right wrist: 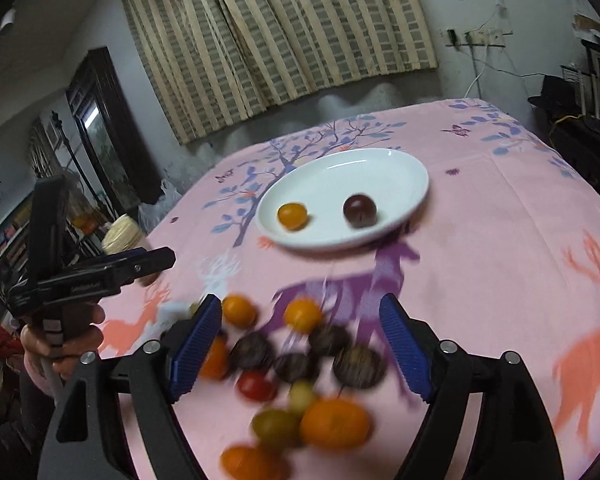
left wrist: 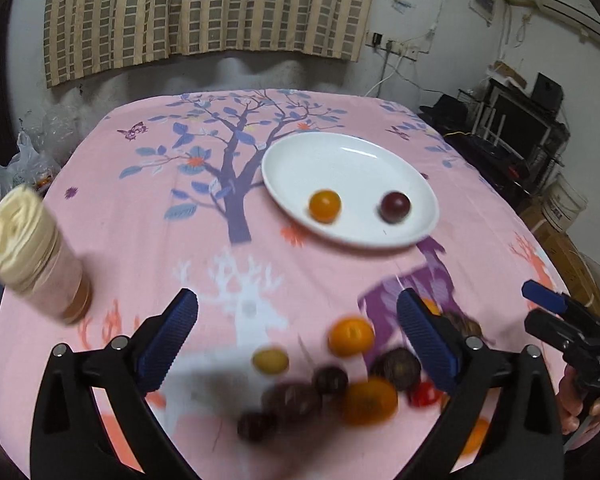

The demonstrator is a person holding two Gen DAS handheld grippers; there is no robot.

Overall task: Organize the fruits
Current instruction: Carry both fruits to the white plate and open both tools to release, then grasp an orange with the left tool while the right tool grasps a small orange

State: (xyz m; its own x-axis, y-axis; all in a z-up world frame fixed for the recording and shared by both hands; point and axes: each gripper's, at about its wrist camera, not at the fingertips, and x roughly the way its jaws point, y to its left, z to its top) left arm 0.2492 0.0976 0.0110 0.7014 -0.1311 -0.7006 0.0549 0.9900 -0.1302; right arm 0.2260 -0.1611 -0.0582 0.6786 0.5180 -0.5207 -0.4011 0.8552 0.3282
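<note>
The round table under a pink tree-and-deer printed cloth (left wrist: pixel 148 216) carries a white oval ceramic plate (left wrist: pixel 340 160) at its far middle. On the plate lie only a small orange round fruit (left wrist: pixel 324 205) and a dark purple round fruit (left wrist: pixel 395 207), apart from each other. A blurred pile of orange, purple, red and yellow-green small fruits (right wrist: pixel 300 364) waits near the grippers, so most sorting seems left. The left gripper (left wrist: pixel 298 334) and the right gripper (right wrist: pixel 300 344) both stand wide apart, holding nothing.
</note>
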